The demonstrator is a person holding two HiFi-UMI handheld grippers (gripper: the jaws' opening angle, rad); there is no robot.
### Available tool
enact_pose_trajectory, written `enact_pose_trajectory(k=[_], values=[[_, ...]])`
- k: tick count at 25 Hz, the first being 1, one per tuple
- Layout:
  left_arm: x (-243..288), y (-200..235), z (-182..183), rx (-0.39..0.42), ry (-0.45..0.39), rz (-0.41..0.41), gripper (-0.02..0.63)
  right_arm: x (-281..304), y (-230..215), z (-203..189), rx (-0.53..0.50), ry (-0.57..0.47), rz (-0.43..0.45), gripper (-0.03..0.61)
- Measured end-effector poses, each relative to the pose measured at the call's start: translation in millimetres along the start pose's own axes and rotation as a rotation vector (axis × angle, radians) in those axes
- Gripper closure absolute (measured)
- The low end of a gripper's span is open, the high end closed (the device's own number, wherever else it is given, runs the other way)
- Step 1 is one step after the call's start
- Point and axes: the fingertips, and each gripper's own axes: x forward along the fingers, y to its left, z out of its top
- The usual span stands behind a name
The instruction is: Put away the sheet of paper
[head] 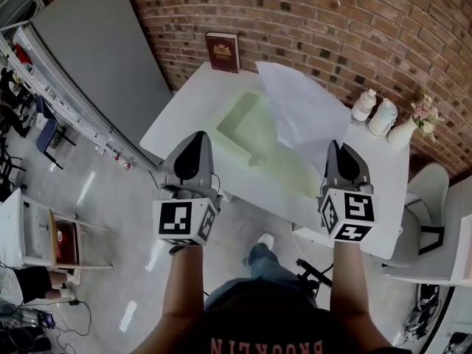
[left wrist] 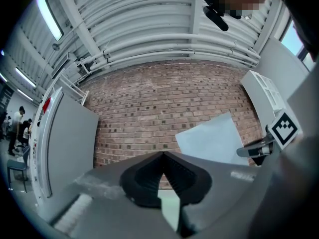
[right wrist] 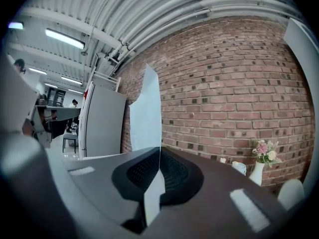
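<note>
A white sheet of paper stands up from my right gripper, which is shut on its lower edge. In the right gripper view the paper runs edge-on through the jaws of that gripper and rises past them. A pale green folder lies partly lifted on the white table. My left gripper hovers at its left edge. In the left gripper view this gripper has its jaws meeting tip to tip. A green sliver of folder shows low between them. The paper hangs off to the right.
A dark red book leans on the brick wall behind the table. Two white bottles and a vase of flowers stand at the table's right end. A white chair is to the right and a grey panel to the left.
</note>
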Motion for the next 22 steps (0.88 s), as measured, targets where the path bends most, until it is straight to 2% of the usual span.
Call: enact_pose_trajectory(k=[12, 22], values=[[109, 26, -24, -0.03, 0.021, -0.036, 0.62, 85, -8, -24, 0.08, 0.071, 0.045, 0.577], [141, 35, -53, -0.046, 0.073, -0.064, 0.62, 112, -3, -42, 0.118, 0.111, 0.054, 0.575]])
